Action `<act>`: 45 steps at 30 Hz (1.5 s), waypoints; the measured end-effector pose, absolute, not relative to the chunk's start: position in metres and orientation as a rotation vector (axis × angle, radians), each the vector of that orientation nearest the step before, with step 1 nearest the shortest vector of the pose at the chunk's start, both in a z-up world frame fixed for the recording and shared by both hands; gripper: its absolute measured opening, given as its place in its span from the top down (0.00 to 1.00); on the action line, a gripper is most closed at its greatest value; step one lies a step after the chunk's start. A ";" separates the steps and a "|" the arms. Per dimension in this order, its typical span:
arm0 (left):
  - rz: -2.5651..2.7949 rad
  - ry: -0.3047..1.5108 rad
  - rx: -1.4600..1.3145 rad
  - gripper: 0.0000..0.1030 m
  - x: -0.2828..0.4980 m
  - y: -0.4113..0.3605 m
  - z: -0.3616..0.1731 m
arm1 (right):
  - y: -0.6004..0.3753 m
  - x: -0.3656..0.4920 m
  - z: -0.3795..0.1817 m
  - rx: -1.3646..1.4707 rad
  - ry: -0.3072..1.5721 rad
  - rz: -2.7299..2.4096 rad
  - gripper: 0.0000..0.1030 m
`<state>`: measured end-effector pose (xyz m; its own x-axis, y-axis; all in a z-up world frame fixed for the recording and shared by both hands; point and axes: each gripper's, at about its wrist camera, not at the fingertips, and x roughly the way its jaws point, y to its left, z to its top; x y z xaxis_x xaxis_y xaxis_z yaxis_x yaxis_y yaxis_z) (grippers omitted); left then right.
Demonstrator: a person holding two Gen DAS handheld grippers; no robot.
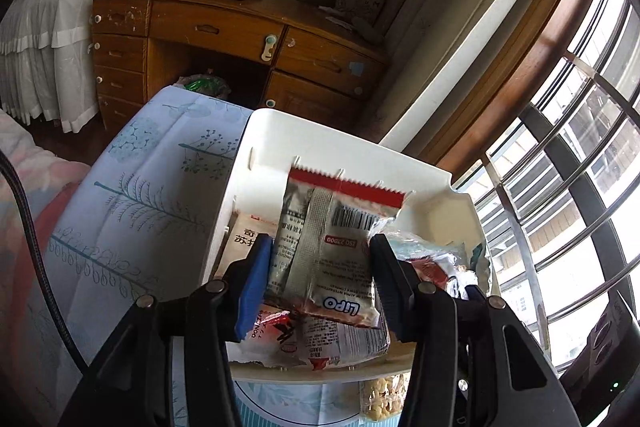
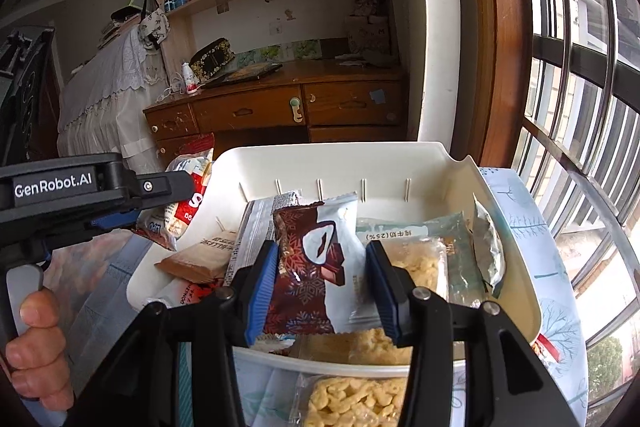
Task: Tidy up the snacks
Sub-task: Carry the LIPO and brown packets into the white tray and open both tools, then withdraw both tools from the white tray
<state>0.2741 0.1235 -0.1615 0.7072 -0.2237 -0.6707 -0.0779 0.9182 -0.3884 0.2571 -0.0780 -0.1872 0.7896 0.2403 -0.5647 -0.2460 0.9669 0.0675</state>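
My left gripper (image 1: 320, 242) is shut on a silver Lipo packet (image 1: 328, 227) with a red serrated top. It holds the packet upright over the left part of the white bin (image 1: 256, 125). Other wrappers lie in the bin under it. My right gripper (image 2: 322, 247) is shut on a brown-and-white chocolate packet (image 2: 316, 267), standing over the middle of the bin (image 2: 320, 151). Puffed-snack packs (image 2: 414, 261) and a flat brown pack (image 2: 196, 261) lie inside. At the left of the right wrist view, the Lipo packet (image 2: 192, 195) shows in the other black tool (image 2: 56, 187), gripped by a hand (image 2: 36, 343).
The bin sits on a light blue cloth with plant prints (image 1: 152, 187). A yellow puffed-snack pack (image 2: 352, 401) lies on the cloth in front of the bin. A wooden desk (image 1: 224, 27) stands behind, and a barred window (image 1: 580, 147) runs along the right.
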 end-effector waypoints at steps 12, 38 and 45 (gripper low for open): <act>-0.064 0.804 -0.431 0.29 0.260 0.132 -0.168 | -0.091 0.259 -0.196 0.004 0.641 0.224 0.41; -0.169 0.919 -0.321 0.14 0.151 0.176 -0.156 | -0.105 0.139 -0.163 0.106 0.608 -0.093 0.31; -0.247 0.958 -0.332 0.14 0.133 0.167 -0.155 | -0.110 0.110 -0.163 0.109 0.614 -0.167 0.31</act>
<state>0.1331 0.1669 -0.1547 0.5535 -0.3495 -0.7560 0.0594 0.9219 -0.3828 0.1100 -0.1097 -0.1628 0.8046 -0.1234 -0.5809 0.1882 0.9807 0.0524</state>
